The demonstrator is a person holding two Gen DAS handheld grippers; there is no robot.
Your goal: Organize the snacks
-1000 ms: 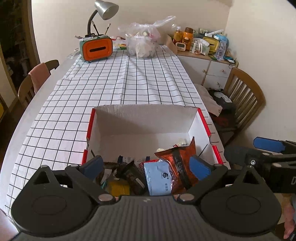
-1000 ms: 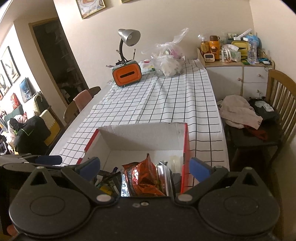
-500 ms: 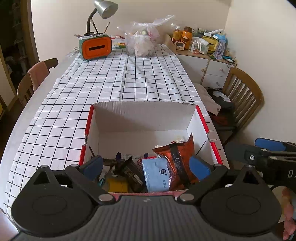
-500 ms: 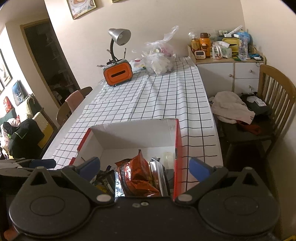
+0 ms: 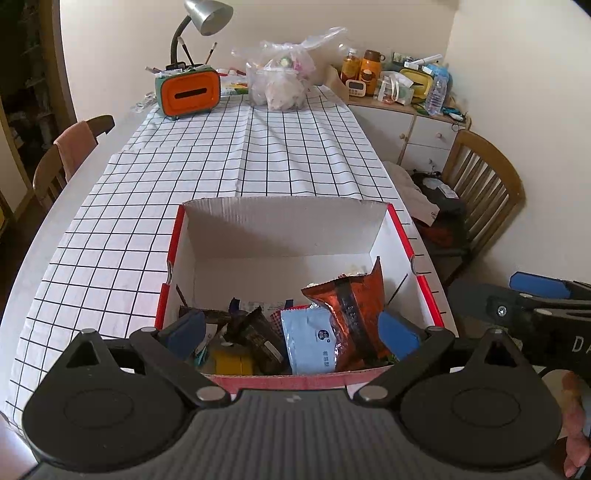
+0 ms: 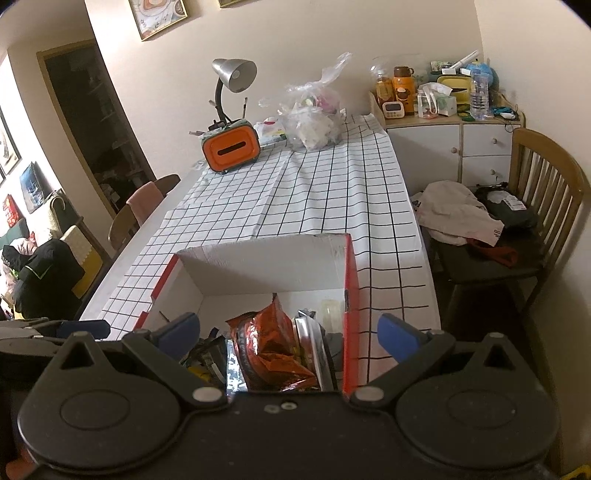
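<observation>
An open cardboard box (image 5: pixel 280 218) with red outer sides and white inside sits at the near end of the table. Several snack packs lie in its near half: an orange-brown foil bag (image 5: pixel 351 306), a light blue pack (image 5: pixel 310 341), a dark bar (image 5: pixel 258 332) and a yellow pack (image 5: pixel 232 362). My left gripper (image 5: pixel 291 330) is open, held above the box's near wall. My right gripper (image 6: pixel 288 328) is open too, over the box's right near corner, where the orange bag (image 6: pixel 271 339) and a silver pack (image 6: pixel 308 339) show. The right gripper also appears at the far right in the left wrist view (image 5: pixel 535 291).
The table wears a white checked cloth (image 5: pixel 236 155). At its far end stand an orange tissue box (image 5: pixel 190 92), a desk lamp (image 5: pixel 207 14) and a clear plastic bag (image 5: pixel 280 81). A wooden chair (image 6: pixel 535 192) with clothes and a cluttered white cabinet (image 6: pixel 454 136) are to the right.
Both grippers have drawn back and up from the box, so more of the box and table shows. Both stay open and the snacks have not moved.
</observation>
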